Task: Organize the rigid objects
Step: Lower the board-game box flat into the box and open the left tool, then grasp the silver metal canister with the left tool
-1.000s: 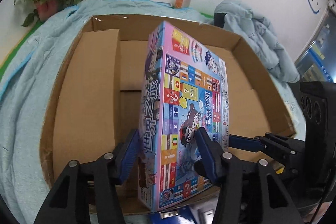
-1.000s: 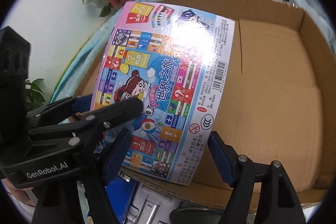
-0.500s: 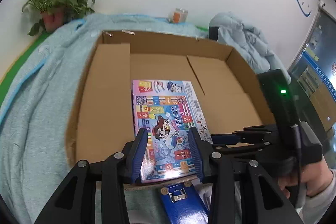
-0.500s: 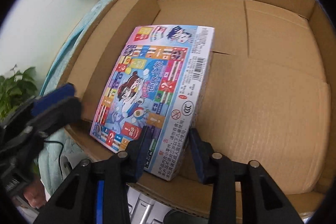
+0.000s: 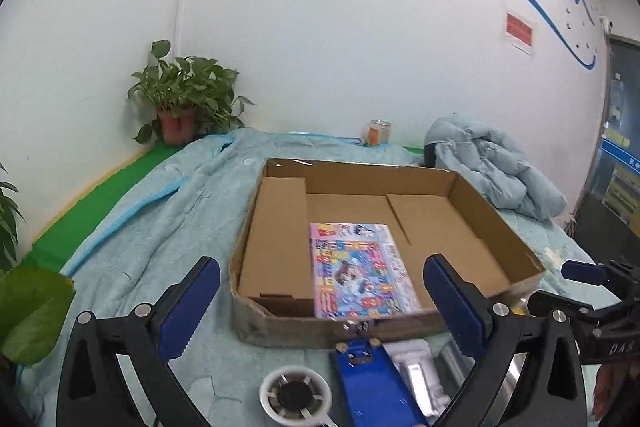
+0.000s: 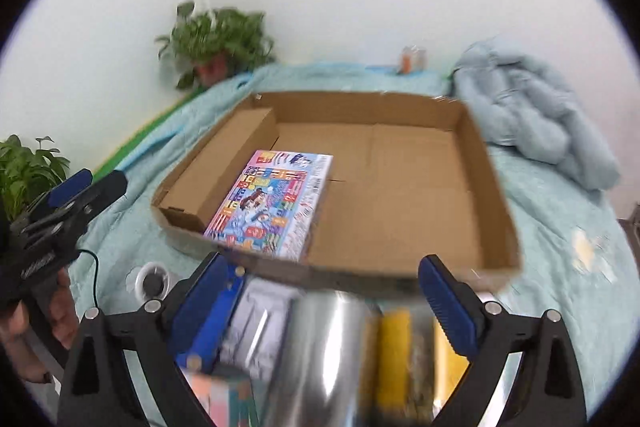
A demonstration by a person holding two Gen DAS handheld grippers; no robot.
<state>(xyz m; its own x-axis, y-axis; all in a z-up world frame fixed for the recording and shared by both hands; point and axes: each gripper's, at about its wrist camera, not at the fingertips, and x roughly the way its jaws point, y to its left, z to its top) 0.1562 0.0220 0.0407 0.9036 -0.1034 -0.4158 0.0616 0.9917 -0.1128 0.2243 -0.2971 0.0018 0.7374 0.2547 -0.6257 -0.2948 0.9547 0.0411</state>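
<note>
**Letting go: game box flat in the carton**

Both tongs have just sprung apart, nothing between the pads. The left gripper (image 5: 320, 301) and right gripper (image 6: 324, 301) hang wide open short of the carton's (image 5: 496, 223) near wall. The game box (image 5: 360, 273) lies flat, face up, on the carton floor near the front, beside the folded left flap. Blue case (image 5: 372, 383) and other bits sit on the blanket (image 5: 160, 211) below.
</note>
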